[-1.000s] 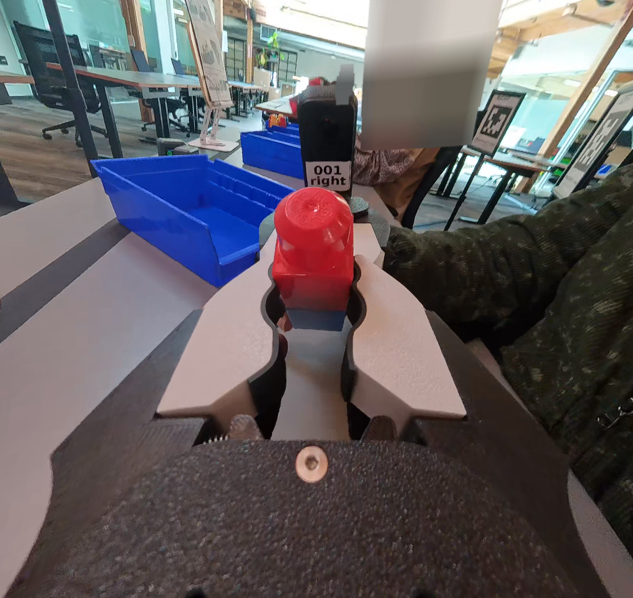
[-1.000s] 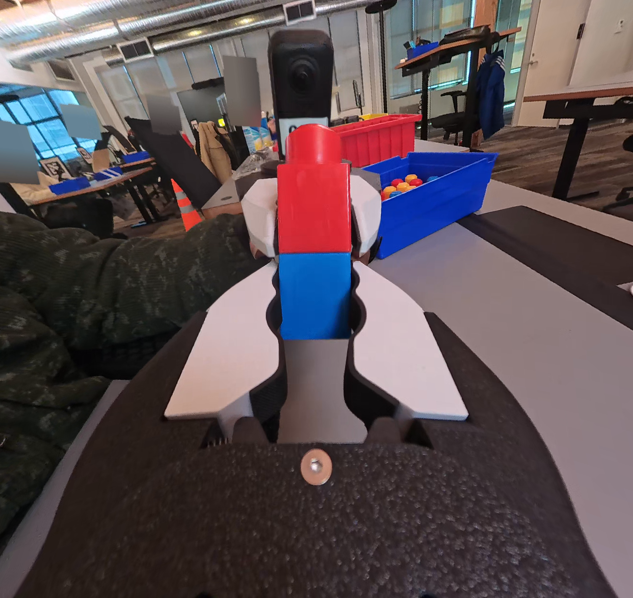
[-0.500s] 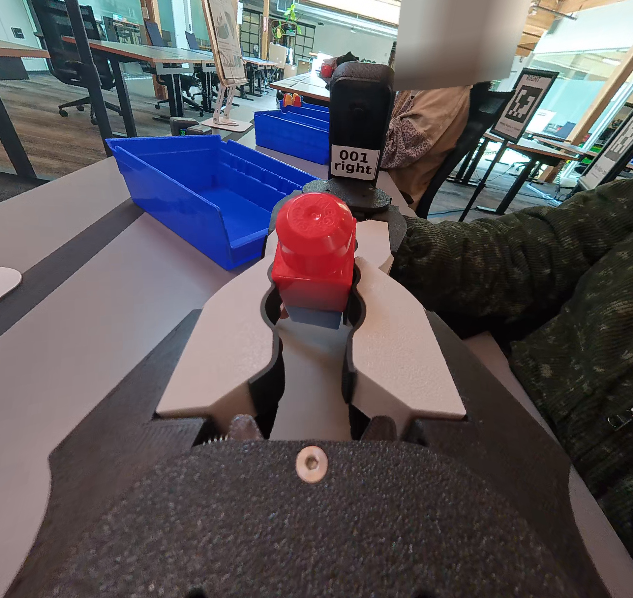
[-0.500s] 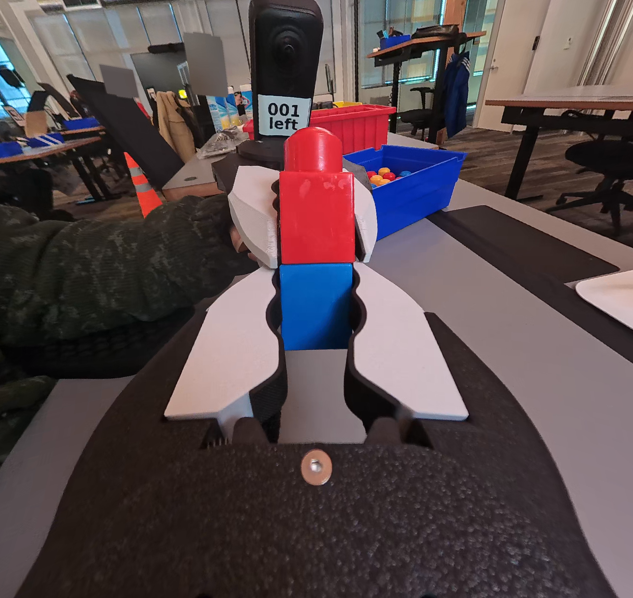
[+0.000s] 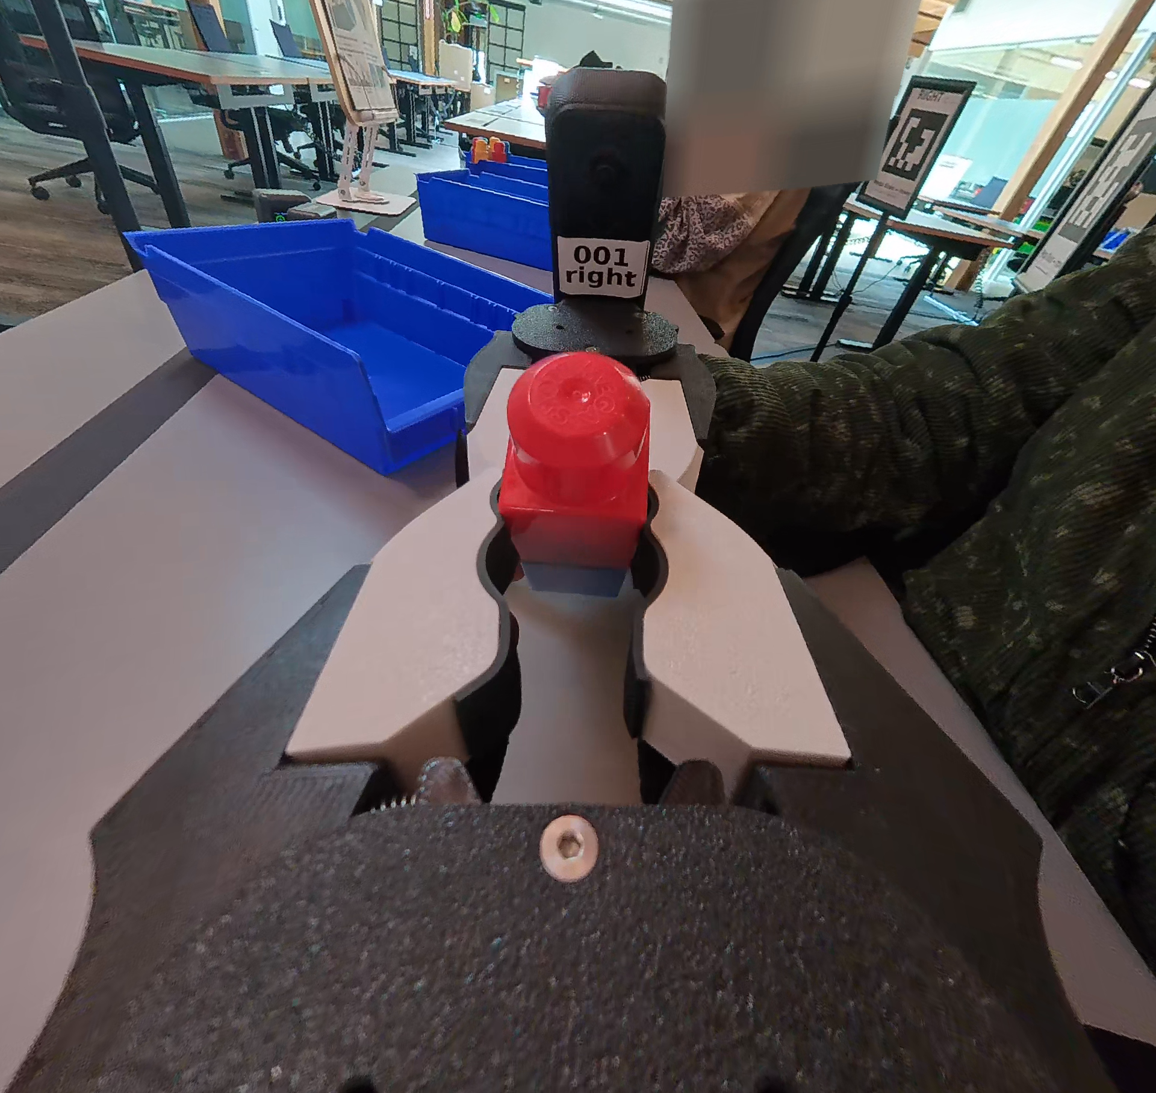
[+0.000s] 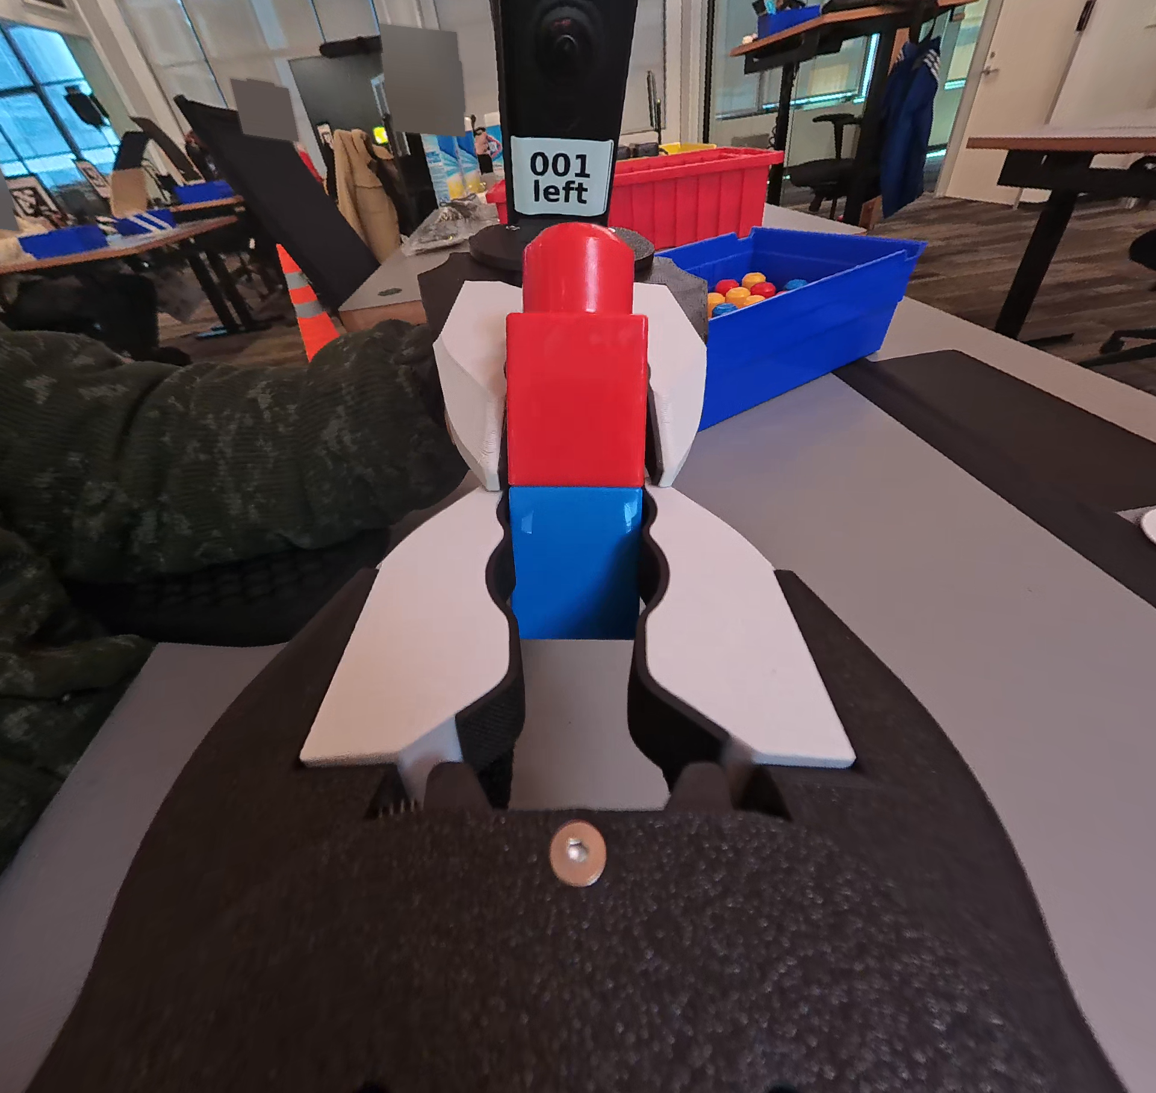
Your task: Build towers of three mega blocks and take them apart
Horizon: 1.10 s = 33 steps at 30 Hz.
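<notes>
White printed labels (image 5: 599, 267) sit on each claw's black camera (image 6: 563, 80).

A grey table (image 5: 187, 562) crossed by a dark strip (image 5: 81, 437) is seen. An empty blue bin (image 5: 325, 337) rests at 11 o'clock in the left view; another blue bin (image 6: 807, 324) (holding coloured blocks (image 6: 744, 296)) sits at 1 o'clock in the right view.

Got left gripper (image 5: 572, 522) clamped on red block (image 5: 572, 487) stacked on blue block (image 5: 575, 581), blue bin (image 5: 263, 312) off left, right gripper (image 5: 588, 437) facing.
</notes>
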### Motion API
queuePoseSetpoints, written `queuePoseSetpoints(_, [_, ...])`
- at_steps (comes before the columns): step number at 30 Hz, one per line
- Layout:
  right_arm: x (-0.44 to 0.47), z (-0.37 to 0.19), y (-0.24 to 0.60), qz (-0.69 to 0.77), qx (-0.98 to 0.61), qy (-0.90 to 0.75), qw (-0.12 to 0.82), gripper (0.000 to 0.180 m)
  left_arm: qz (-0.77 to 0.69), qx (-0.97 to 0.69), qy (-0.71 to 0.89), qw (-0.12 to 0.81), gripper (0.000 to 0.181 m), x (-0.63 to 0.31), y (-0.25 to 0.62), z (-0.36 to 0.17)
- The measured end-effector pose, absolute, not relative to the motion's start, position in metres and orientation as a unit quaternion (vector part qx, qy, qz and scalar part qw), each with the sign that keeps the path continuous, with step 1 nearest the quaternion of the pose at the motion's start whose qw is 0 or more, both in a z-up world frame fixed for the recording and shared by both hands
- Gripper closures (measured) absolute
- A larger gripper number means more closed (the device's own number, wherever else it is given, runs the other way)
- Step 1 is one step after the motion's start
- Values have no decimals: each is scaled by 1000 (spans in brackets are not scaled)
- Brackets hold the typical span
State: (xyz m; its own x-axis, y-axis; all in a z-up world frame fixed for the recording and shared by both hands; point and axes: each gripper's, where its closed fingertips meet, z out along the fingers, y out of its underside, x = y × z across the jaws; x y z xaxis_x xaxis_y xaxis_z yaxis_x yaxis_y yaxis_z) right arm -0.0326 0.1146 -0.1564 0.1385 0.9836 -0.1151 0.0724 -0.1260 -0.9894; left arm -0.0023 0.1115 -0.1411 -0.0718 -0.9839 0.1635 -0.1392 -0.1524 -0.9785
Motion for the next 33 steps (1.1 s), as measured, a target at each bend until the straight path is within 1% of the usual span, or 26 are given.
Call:
queuePoseSetpoints(11, [-32,-160,119,472,-584,-449,484,143,-515,-557,507,409,143,-1,117,-145])
queuePoseSetpoints(14, [-29,-166,126,460,-598,-447,481,142,-490,-578,504,413,143,0,125,-153])
queuePoseSetpoints(18, [-12,-179,141,425,-628,-446,475,141,-438,-628,508,395,143,-6,140,-177])
queuePoseSetpoints(22, [1,-179,142,450,-632,-440,452,137,-374,-671,543,339,143,-13,143,-221])
queuePoseSetpoints(27, [-1,-188,139,433,-641,-459,437,134,-346,-680,577,292,143,-3,134,-261])
queuePoseSetpoints(33, [-7,-212,137,390,-662,-492,410,127,-335,-661,596,309,142,0,131,-261])
